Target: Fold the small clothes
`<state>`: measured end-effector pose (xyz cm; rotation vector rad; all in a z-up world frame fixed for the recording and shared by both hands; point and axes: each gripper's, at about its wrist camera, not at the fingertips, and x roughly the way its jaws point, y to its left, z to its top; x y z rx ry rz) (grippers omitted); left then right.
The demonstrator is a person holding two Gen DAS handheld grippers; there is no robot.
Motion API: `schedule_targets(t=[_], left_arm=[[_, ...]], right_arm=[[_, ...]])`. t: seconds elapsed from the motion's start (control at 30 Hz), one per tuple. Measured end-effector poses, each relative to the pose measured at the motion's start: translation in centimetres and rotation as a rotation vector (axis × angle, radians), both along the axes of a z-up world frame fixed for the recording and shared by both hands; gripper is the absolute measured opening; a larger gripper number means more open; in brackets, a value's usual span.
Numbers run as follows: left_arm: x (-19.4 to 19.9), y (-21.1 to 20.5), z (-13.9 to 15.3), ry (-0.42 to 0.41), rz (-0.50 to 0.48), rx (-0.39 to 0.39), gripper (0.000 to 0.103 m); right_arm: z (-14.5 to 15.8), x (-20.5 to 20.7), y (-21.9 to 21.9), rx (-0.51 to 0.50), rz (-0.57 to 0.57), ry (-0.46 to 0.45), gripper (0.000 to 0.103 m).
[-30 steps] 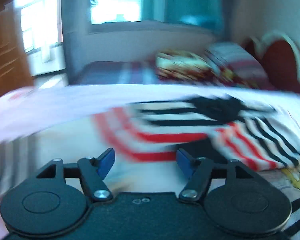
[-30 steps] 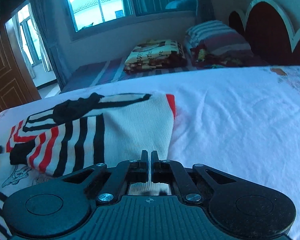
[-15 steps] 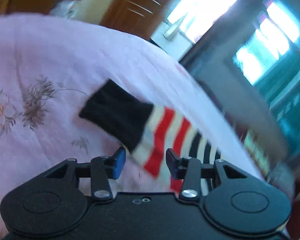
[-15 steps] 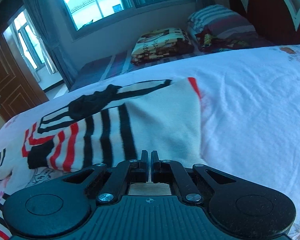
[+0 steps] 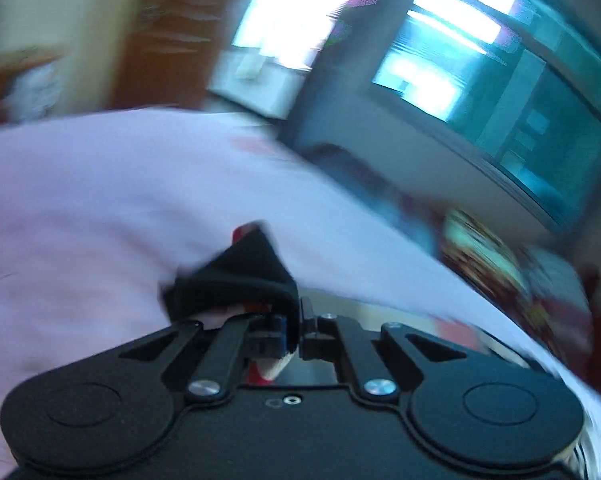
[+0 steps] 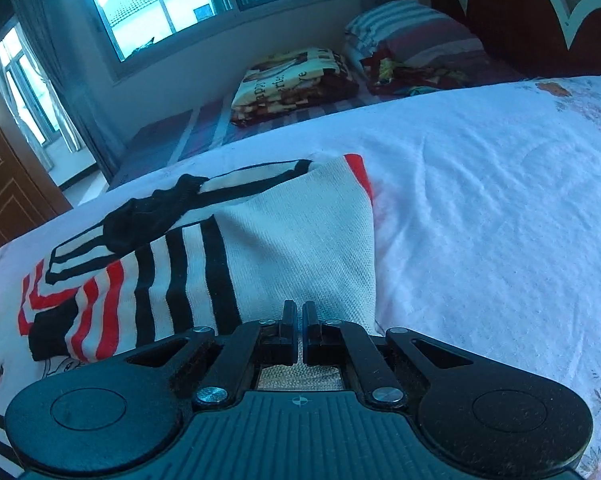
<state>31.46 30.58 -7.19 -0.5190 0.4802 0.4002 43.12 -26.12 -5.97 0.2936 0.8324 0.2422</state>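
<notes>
Two grippers are pinching one striped knit sweater [image 6: 228, 256] lying on the bedsheet [image 6: 480, 216].

We are seeing soft floral-printed cotton under ribbed knit in cream, black and red; the right gripper [image 6: 299, 316] is clamping its cream hem, the left gripper [image 5: 294, 330] its black cuff [image 5: 236, 276]. A folded blanket [image 6: 292, 84] is showing "happy".

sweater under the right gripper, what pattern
Cream knit sweater with black and red stripes; clearest in the right wrist view.
</notes>
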Motion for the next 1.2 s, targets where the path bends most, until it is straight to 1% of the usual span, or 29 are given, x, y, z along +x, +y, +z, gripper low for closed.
schedule_targets(t=[0.13,0.17,0.23,0.33,0.4,0.5,0.53,0.57,0.6,0.67,0.7,0.73,0.77,0.8,0.83,0.87,0.9,0.93,1.0,1.03,1.1,1.13,1.17,1.2], left_arm=[[5.3,-9.8,1.9,-0.01,-0.259,0.093,0.004],[6.2,-12.3,1.9,-0.006,-0.312,0.104,0.004],[8.0,-17.5,2.2,0.016,-0.41,0.163,0.004],[10.0,-23.7,1.4,0.053,-0.527,0.227,0.004],[10.9,-27.3,0.4,0.086,-0.591,0.265,0.004],[12.7,-30.1,-1.3,0.157,-0.665,0.309,0.005],[12.9,-30.5,-1.9,0.174,-0.684,0.326,0.007],[13.0,-30.7,-2.2,0.18,-0.7,0.343,0.019],[13.2,-31.7,-2.4,0.173,-0.727,0.349,0.028],[13.5,-34.0,-3.0,0.168,-0.808,0.366,0.059],[13.5,-35.0,-3.3,0.161,-0.863,0.371,0.068],[13.5,-35.5,-3.4,0.147,-0.901,0.367,0.073],[13.0,-35.9,-3.2,0.125,-0.922,0.366,0.068],[12.2,-36.0,-2.9,0.096,-0.934,0.375,0.067],[11.4,-35.6,-2.6,0.074,-0.924,0.391,0.068],[10.4,-34.7,-2.4,0.064,-0.897,0.402,0.067],[9.3,-33.3,-2.2,0.054,-0.873,0.394,0.067],[8.3,-31.7,-2.2,0.045,-0.83,0.388,0.067],[5.9,-28.1,-2.3,0.054,-0.705,0.398,0.066],[4.7,-26.2,-2.4,0.066,-0.645,0.412,0.062],[2.8,-22.8,-2.9,0.104,-0.542,0.454,0.061],[2.4,-21.4,-3.1,0.126,-0.509,0.457,0.06],[2.2,-20.1,-3.4,0.156,-0.491,0.444,0.06],[2.2,-19.2,-3.7,0.179,-0.473,0.44,0.057]], right_arm=[[-0.3,-1.0,0.0,-0.01,0.007,-0.002,0.0],[-0.3,-1.2,-0.1,-0.008,0.006,0.0,0.0],[-0.3,-1.5,-0.6,0.001,0.0,0.003,0.0],[0.0,-1.9,-1.6,0.021,-0.013,0.002,0.0],[0.3,-2.3,-2.2,0.032,-0.014,-0.003,0.0],[0.7,-2.7,-3.0,0.049,-0.023,-0.011,0.0],[0.8,-2.8,-3.2,0.055,-0.031,-0.014,0.0],[0.9,-2.9,-3.5,0.06,-0.041,-0.014,0.0],[1.0,-3.1,-3.7,0.067,-0.052,-0.015,0.0],[1.1,-3.3,-4.2,0.091,-0.065,-0.015,0.0],[1.1,-3.3,-4.3,0.101,-0.071,-0.013,0.0],[1.1,-3.3,-4.3,0.109,-0.072,-0.009,0.001],[1.2,-3.3,-4.1,0.116,-0.065,-0.008,0.005],[1.4,-3.4,-4.0,0.122,-0.063,-0.014,0.026],[1.7,-3.6,-3.7,0.134,-0.059,-0.037,0.056],[2.0,-3.8,-3.4,0.145,-0.055,-0.066,0.065],[2.3,-4.0,-2.9,0.16,-0.039,-0.091,0.066],[2.4,-3.9,-2.3,0.178,-0.016,-0.093,0.066],[2.4,-3.4,-1.0,0.233,0.036,-0.089,0.066],[2.3,-3.0,-0.1,0.259,0.058,-0.078,0.066],[1.7,-2.0,1.7,0.296,0.083,-0.059,0.066],[1.3,-1.3,2.6,0.304,0.088,-0.043,0.066],[0.9,-0.7,3.5,0.306,0.09,-0.028,0.066],[0.5,-0.2,4.4,0.307,0.096,-0.016,0.066]])
